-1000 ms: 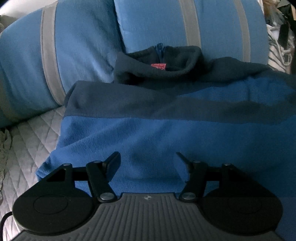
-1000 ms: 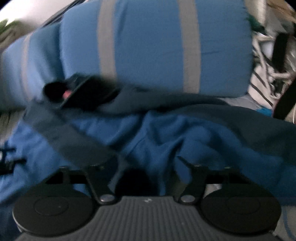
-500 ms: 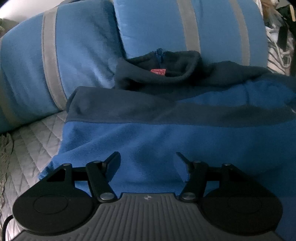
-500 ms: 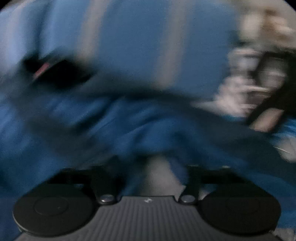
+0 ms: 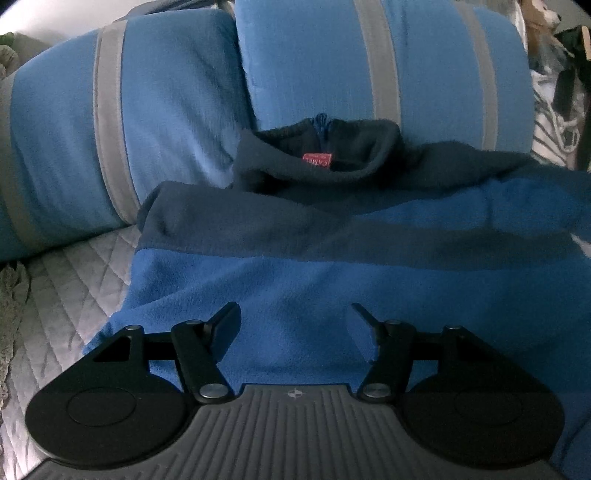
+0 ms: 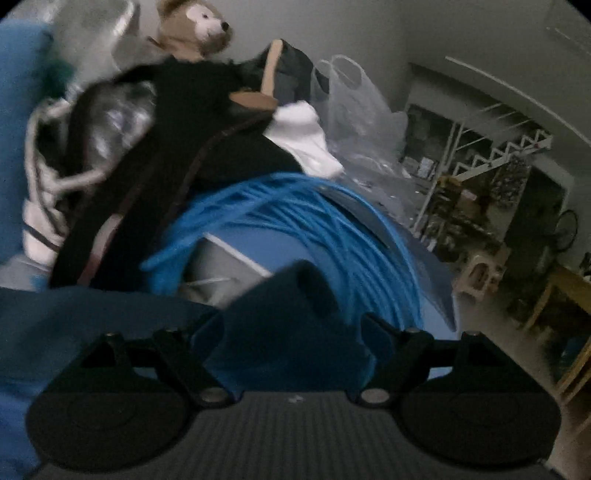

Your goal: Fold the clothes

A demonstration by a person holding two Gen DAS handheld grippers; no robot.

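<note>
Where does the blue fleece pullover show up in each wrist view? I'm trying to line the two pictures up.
Left wrist: the fleece pullover fills the centre and right, spread flat, collar at the far end against the pillows.
Right wrist: only a dark blue sleeve end shows, low centre between the open fingers of the right gripper.
Shared landmark: the teddy bear, top left in the right view, top right corner in the left.
</note>
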